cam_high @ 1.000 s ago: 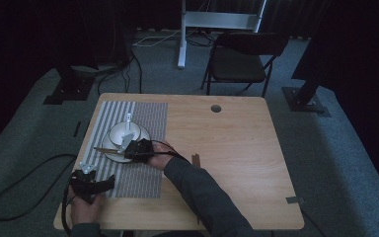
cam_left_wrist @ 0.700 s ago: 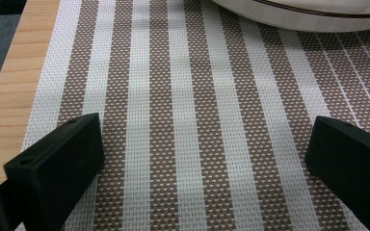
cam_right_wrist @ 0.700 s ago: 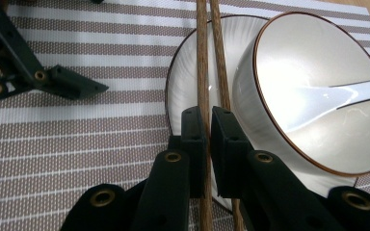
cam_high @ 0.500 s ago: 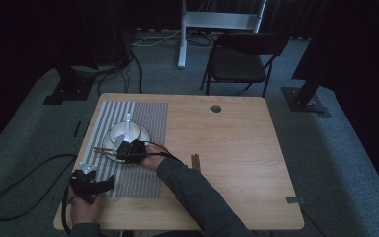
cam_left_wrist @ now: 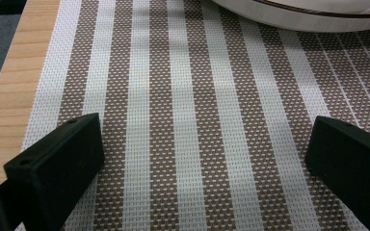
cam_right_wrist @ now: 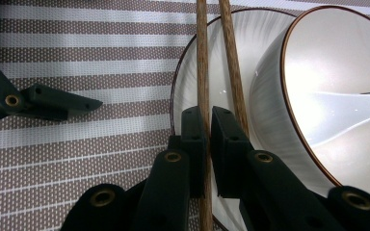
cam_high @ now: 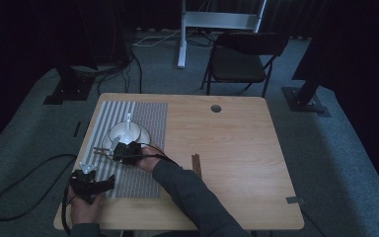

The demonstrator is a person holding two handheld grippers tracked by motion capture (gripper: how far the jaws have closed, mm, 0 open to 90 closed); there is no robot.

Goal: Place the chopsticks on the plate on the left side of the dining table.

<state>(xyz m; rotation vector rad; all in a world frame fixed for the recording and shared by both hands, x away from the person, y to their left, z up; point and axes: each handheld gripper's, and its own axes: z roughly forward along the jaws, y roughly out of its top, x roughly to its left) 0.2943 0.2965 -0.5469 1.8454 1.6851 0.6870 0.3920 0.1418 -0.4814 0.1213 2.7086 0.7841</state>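
The right gripper has its fingers clamped on a pair of brown chopsticks, one stick pinched between the pads and the other lying just beside the right-hand finger; both sticks run forward over the rim of the white plate that carries a white bowl with a white spoon inside. In the high view the chopsticks jut out to the left of the plate, over the striped placemat, so they are carried and not yet laid down. The left gripper rests at the near left part of the bench, its fingers standing wide apart with only placemat weave between them, holding nothing. A second pair of chopsticks lies on the bare wood near the person's right forearm. Judging from this, the setting is partly done: plate, bowl and spoon are in place on the mat, and what is left is to set the held chopsticks down, probably on the mat just left of the plate or across its rim, then let go; whether the other pair needs moving I cannot tell
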